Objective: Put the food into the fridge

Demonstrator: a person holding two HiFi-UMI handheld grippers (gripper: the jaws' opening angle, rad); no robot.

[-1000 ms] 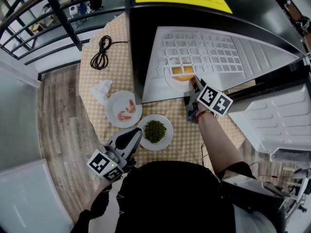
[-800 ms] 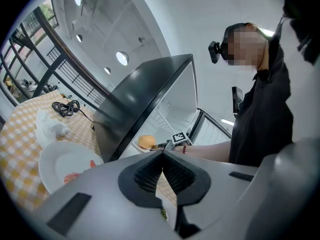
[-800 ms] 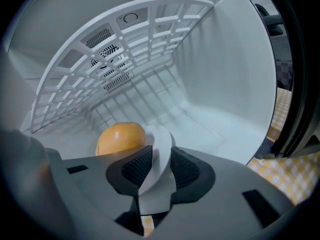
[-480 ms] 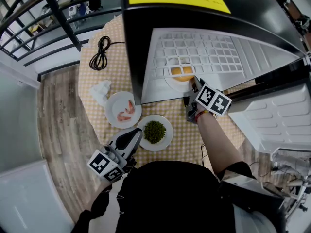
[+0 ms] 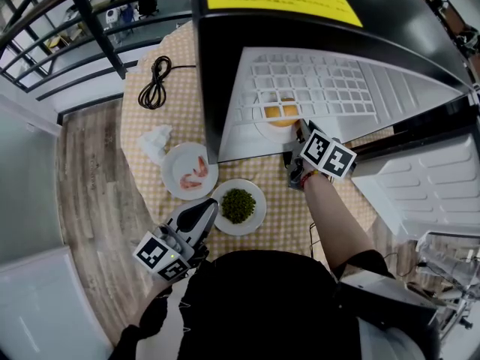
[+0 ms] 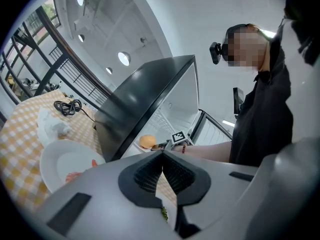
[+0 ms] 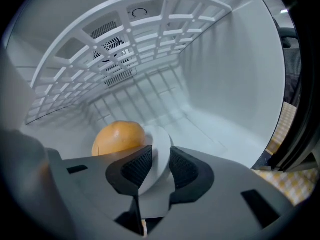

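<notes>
Two plates lie by the table's (image 5: 169, 58) near edge in the head view, the shrimp plate (image 5: 190, 171) and the peas plate (image 5: 238, 205), with the left gripper (image 5: 212, 205) beside them. Left gripper view: jaws pressed together, empty. Right gripper view: the right gripper (image 7: 156, 170) clamps the bun plate's (image 7: 159, 149) rim inside the fridge (image 7: 225, 74), beneath its wire shelf (image 7: 150, 24).

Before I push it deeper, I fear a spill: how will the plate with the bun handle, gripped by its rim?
The plate looks rigid and smooth, so it should probably slide easily. Held only at its rim by the right gripper, it may tip. The round bun lies loose and could roll off.
</notes>
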